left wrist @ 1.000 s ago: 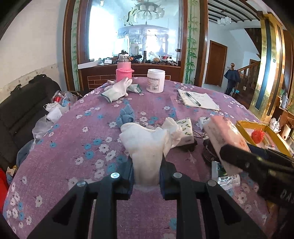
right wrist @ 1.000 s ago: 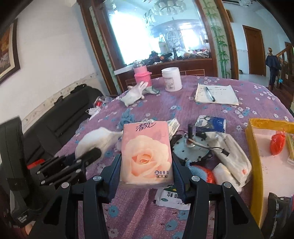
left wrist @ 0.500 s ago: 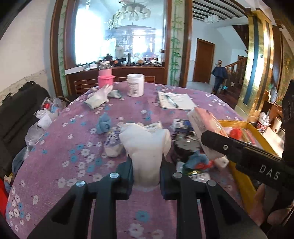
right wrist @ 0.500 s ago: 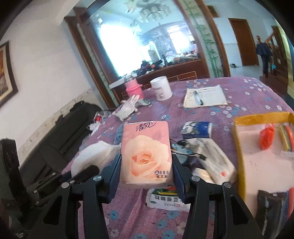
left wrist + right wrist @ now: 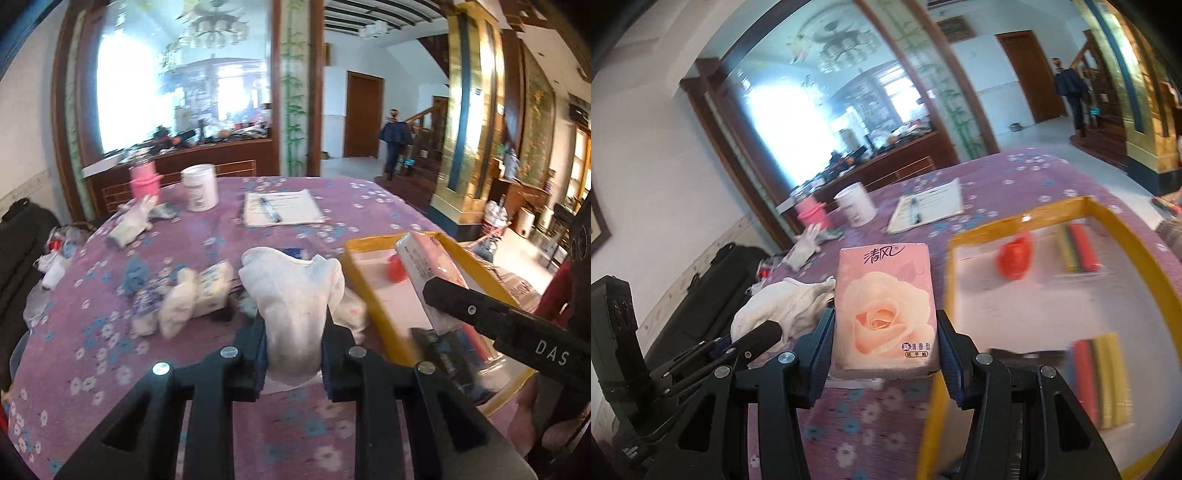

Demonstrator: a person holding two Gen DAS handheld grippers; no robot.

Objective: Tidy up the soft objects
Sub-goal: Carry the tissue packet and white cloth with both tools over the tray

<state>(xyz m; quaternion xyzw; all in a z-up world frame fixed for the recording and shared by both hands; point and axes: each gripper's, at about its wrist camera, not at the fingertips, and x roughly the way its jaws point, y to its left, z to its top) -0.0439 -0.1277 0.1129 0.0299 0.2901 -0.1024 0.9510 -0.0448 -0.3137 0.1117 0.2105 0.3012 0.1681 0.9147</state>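
Note:
My left gripper (image 5: 294, 343) is shut on a white cloth (image 5: 295, 295), held above the purple flowered tablecloth (image 5: 110, 332). My right gripper (image 5: 885, 343) is shut on a pink tissue pack with a rose print (image 5: 884, 306). In the left wrist view that tissue pack (image 5: 428, 266) hangs over the yellow-rimmed tray (image 5: 373, 295) at the right. In the right wrist view the white cloth (image 5: 786, 306) and the left gripper show at the lower left, and the tray (image 5: 1108, 218) fills the right side.
The tray holds a red ball-like item (image 5: 1015, 258), coloured bundles (image 5: 1078, 247) and a dark packet (image 5: 443, 354). On the table lie small tissue packs and socks (image 5: 184, 299), a blue cloth (image 5: 135, 275), white gloves (image 5: 133, 221), a white jar (image 5: 199, 186), a pink bottle (image 5: 144, 181) and a notepad with pen (image 5: 280, 212).
Both grippers have swung to the right with their loads still held. The yellow tray has come into the middle of both views, and the tissue pack now hangs over it.

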